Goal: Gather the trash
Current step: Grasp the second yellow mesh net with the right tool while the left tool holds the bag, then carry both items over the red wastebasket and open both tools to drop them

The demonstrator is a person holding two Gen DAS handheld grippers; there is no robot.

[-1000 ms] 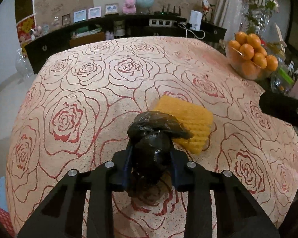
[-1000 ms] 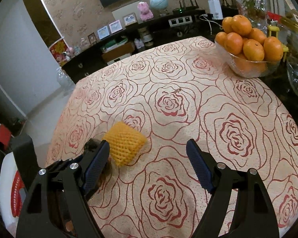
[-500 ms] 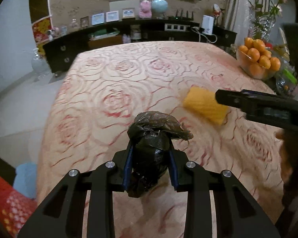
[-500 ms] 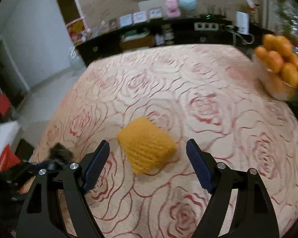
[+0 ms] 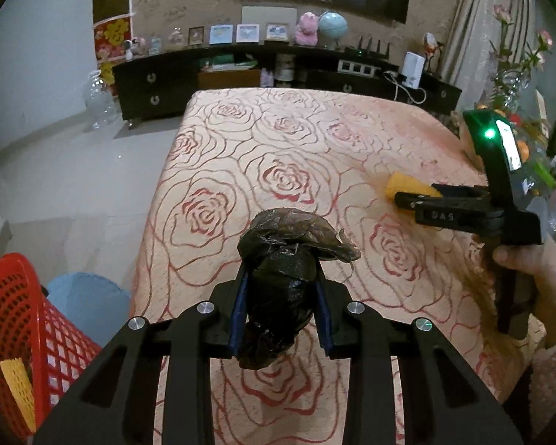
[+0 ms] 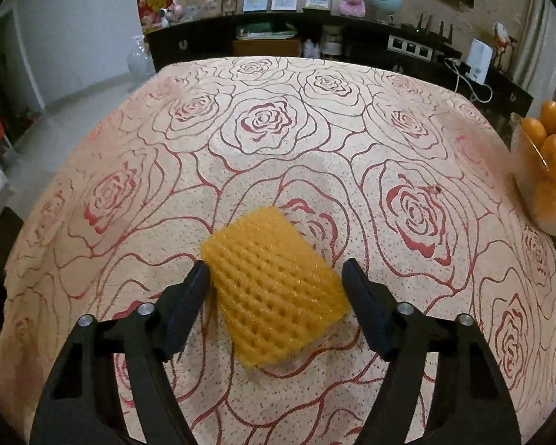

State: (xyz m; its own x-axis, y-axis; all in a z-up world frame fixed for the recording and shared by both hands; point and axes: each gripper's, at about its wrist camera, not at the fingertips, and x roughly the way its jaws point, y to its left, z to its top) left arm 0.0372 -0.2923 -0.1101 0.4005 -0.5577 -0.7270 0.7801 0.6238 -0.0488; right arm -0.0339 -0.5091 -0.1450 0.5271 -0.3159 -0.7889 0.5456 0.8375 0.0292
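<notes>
Since a second ago the left gripper (image 5: 281,306) has been swinging toward the table's left edge, bringing a red mesh basket (image 5: 26,319) into view at lower left, while the right gripper (image 6: 276,278) has been dropping onto the yellow foam fruit net (image 6: 274,289). The left gripper is pinching a crumpled black plastic bag (image 5: 281,278) between its blue pads, above the rose-patterned tablecloth (image 5: 278,141). The right gripper's jaws have just been closing and are now standing either side of the foam net, which is lying on the cloth; the left pad is just touching it, the right one looks barely apart. A bowl of oranges (image 6: 548,170) is sitting at the table's right edge.
</notes>
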